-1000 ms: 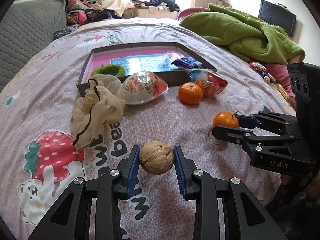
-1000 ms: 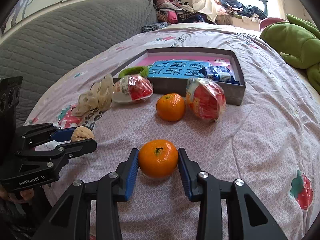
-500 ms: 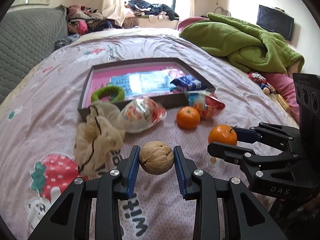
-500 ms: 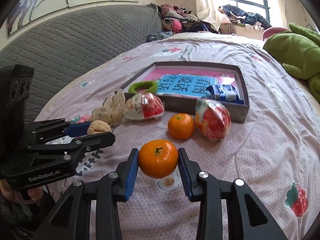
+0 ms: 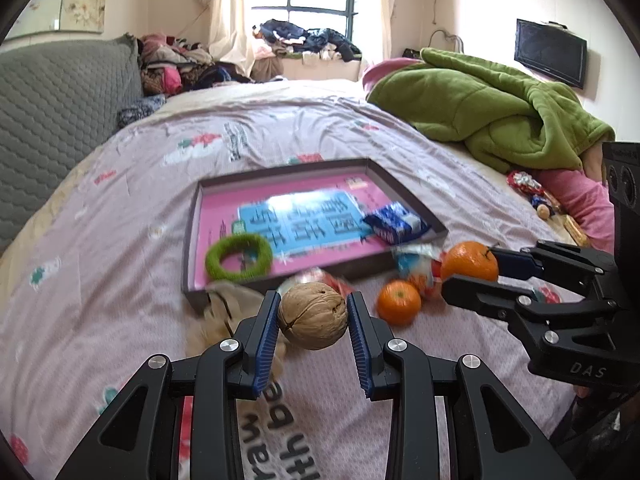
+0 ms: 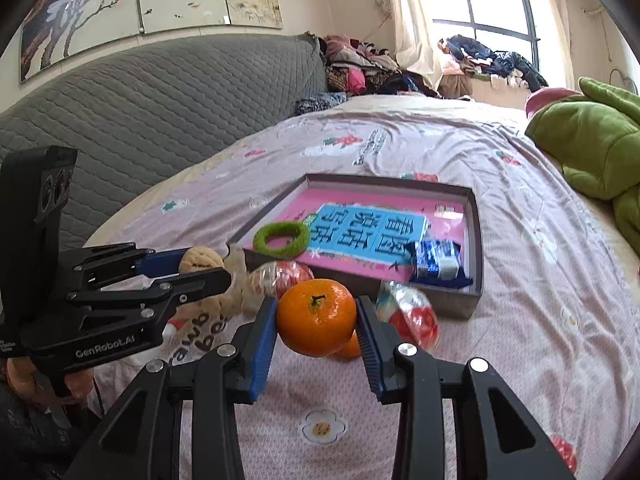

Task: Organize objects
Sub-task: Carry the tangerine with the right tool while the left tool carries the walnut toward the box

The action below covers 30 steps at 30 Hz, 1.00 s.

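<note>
- Bed (image 5: pixel 120 208): lilac printed sheet fills most of both views; soft, uneven surface; anything round released outside the tray would probably roll
- Green blanket (image 5: pixel 492 116): heaped at the upper right of the left-wrist view; well apart from the work area; no obstruction
- Tray (image 6: pixel 475 240): shallow grey-walled box with pink printed liner, centre of both views; likely destination for the loose items; near wall faces both claws, so a low approach could clip the rim and knock a held item loose
- Left claw (image 5: pixel 313 316): clamped on the walnut (image 5: pixel 313 315) at lower centre of its own view, clear of the sheet; hard smooth shell held only at its sides; slip risk if the claw tilts or bumps something
- Right claw (image 6: pixel 316 322): clamped on a tangerine (image 6: pixel 317 322), lower centre of its view, off the bed; soft fruit, so excess squeeze could bruise it
- Both claws sit side by side, near each other; collision possible if both head for the tray together
- In the tray already: green ring (image 6: pixel 281 239) at near-left corner; blue packet (image 6: pixel 437 265) at near-right corner; free floor lies between and behind them
- In the way, just before the near wall: beige scrunchie (image 6: pixel 224 300), two wrapped snacks (image 6: pixel 412 318), second tangerine (image 5: pixel 399 303); carry over them, not through
</note>
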Tool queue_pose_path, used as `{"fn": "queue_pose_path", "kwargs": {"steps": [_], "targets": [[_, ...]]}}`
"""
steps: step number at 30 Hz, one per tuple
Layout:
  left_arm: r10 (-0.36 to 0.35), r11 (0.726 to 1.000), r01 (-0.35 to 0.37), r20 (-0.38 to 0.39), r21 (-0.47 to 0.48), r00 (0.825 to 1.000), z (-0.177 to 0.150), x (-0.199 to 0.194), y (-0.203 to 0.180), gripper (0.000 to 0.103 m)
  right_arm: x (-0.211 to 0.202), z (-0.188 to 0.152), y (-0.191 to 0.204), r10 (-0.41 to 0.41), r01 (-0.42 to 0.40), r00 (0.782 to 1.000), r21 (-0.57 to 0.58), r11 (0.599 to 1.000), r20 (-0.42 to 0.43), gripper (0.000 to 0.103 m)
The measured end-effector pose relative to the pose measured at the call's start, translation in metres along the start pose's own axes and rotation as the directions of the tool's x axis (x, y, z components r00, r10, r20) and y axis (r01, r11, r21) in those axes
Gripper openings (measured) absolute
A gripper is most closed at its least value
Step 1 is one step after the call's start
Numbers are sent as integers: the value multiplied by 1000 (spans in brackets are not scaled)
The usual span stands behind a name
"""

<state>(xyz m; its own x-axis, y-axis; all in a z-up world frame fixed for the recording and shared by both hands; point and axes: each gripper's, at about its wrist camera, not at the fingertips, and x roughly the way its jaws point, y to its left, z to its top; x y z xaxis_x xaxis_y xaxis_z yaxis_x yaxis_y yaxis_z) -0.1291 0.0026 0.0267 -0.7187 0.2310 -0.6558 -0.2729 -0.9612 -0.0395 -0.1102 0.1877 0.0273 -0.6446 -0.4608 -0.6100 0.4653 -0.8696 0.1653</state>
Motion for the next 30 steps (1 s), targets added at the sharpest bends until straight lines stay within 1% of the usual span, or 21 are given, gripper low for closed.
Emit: {"fn": "queue_pose_path", "kwargs": {"steps": [5, 9, 23, 30], "targets": [[2, 1000, -2, 27, 9, 1000, 16, 1, 3, 35, 1, 7, -4, 4, -4, 1000, 8, 1000, 6, 39], [-7, 1000, 7, 31, 9, 999, 26, 5, 6, 35, 3, 16, -8, -7, 7, 1000, 5, 1000, 16, 39], [11, 1000, -10, 90, -7, 996, 50, 3, 23, 35, -1, 57, -19, -40, 39, 995, 8, 999, 94, 39], [11, 1000, -9, 117, -22, 993, 58, 4, 33, 35, 4, 72, -18, -43, 44, 993, 1, 999, 113, 39]]}}
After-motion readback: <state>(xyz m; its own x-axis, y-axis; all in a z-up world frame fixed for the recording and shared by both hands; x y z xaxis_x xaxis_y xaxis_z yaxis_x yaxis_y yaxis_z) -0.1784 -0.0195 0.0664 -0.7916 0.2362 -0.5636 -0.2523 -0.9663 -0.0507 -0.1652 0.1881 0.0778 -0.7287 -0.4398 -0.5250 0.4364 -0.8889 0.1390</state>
